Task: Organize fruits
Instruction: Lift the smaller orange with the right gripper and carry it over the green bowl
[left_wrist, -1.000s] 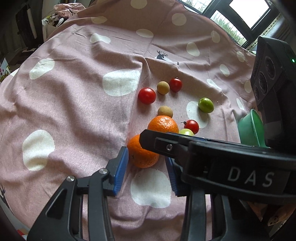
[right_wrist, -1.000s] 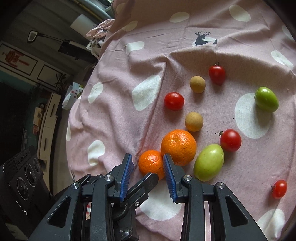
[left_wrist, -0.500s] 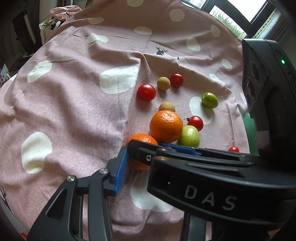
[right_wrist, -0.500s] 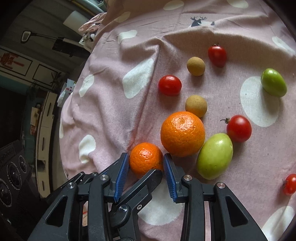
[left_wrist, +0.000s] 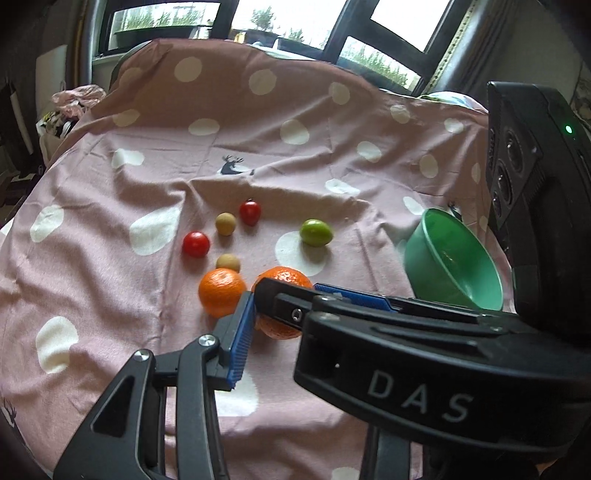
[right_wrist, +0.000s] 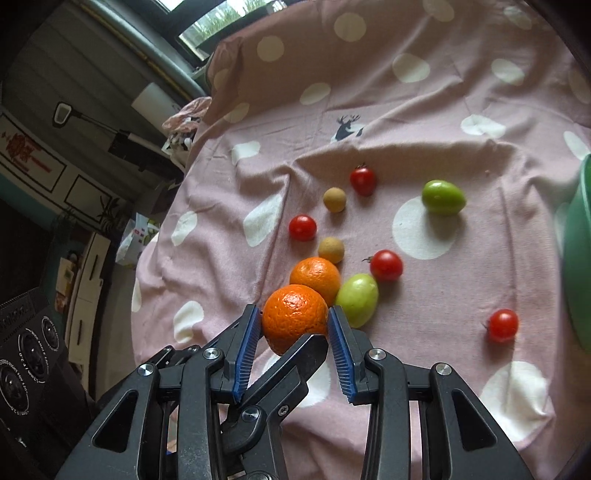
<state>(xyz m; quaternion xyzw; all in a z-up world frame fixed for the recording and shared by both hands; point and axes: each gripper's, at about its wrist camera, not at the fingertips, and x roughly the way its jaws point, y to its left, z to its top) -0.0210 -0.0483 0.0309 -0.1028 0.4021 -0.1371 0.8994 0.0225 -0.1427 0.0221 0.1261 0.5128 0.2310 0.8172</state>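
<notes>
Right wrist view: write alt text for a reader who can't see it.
The right gripper is shut on a small orange, with a finger of the left gripper under it. Beyond, on a pink polka-dot cloth, lie a second orange, two green fruits, four cherry tomatoes and two tan round fruits; a green bowl shows at the right edge.

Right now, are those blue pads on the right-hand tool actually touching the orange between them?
Touching. In the right wrist view both blue pads of the right gripper press against the sides of the orange, no gap visible.
</notes>
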